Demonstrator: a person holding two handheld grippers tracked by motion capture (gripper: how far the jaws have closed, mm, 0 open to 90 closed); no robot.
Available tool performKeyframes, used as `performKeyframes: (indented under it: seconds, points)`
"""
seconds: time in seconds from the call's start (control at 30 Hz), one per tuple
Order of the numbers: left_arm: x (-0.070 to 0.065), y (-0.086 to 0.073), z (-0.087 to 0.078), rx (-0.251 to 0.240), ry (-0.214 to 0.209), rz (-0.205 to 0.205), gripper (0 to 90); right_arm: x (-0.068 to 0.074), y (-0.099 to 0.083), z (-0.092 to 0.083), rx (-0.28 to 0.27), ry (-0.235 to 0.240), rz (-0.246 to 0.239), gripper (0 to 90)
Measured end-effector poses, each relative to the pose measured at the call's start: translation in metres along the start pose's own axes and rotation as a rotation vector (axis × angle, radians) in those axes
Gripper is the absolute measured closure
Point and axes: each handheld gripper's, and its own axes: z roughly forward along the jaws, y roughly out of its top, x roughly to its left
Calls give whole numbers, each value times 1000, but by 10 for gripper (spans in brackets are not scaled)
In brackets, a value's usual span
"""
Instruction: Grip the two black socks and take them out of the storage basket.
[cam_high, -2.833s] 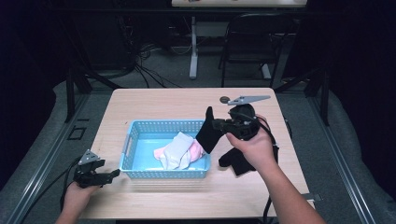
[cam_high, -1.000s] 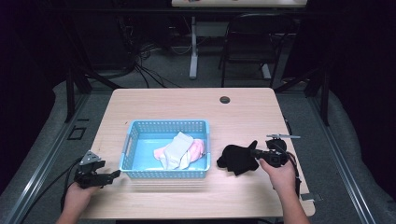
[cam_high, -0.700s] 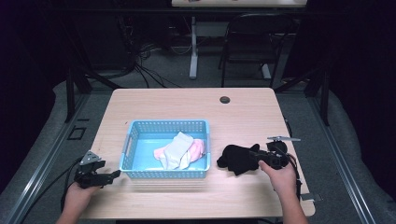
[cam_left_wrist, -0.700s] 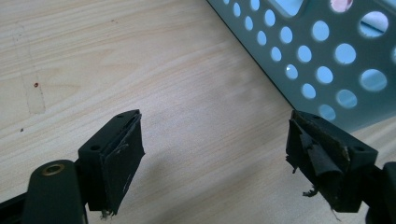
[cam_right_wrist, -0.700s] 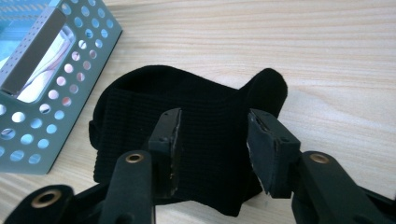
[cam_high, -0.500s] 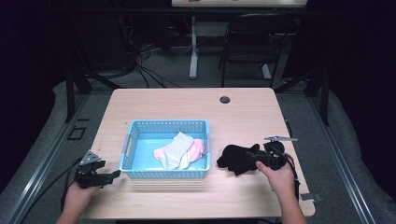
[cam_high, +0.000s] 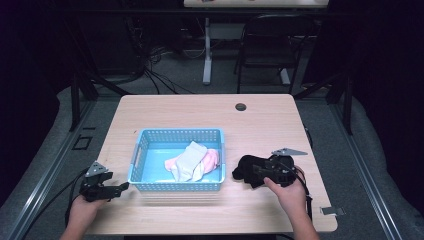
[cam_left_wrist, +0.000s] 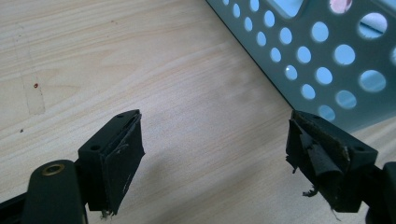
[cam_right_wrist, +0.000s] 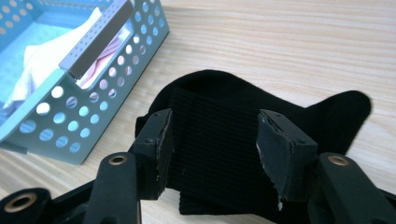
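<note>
My right gripper (cam_right_wrist: 212, 142) hangs released over the black sock (cam_right_wrist: 219, 140) beside the basket (cam_high: 176, 186); my left gripper (cam_left_wrist: 215, 154) rests released.

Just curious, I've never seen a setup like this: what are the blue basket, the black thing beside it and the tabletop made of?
The blue basket looks like moulded plastic: smooth, slightly glossy walls punched with even round holes. The black sock seems a knitted fabric, matte, with fine ribbing between the open right tongs. The table shows pale wood grain, perhaps a laminate rather than solid wood.
</note>
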Motion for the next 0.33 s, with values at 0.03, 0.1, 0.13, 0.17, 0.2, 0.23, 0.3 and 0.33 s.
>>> performKeyframes:
  seconds: [0.03,0.1,0.13,0.17,0.2,0.23,0.3,0.33]
  points:
    - [0,0,0,0,0,-1,189,1,-1,1,-3,-3,-10,462]
    - [0,0,0,-1,0,0,189,3,-5,4,-13,-6,-8,462]
    - [0,0,0,0,-1,1,189,3,-6,5,-19,-6,-7,462]
    - [0,0,0,0,-1,1,189,3,-7,5,-19,-11,-8,461]
    - [0,0,0,0,-1,1,189,2,-8,6,-22,-18,-11,460]
    - [0,0,0,0,-1,2,189,2,-9,6,-27,-30,-12,459]
    - [0,0,0,-1,-2,-1,189,-1,-11,6,-39,-50,-3,456]
    - [0,0,-1,-2,-2,-2,189,-3,-12,6,-41,-55,10,454]
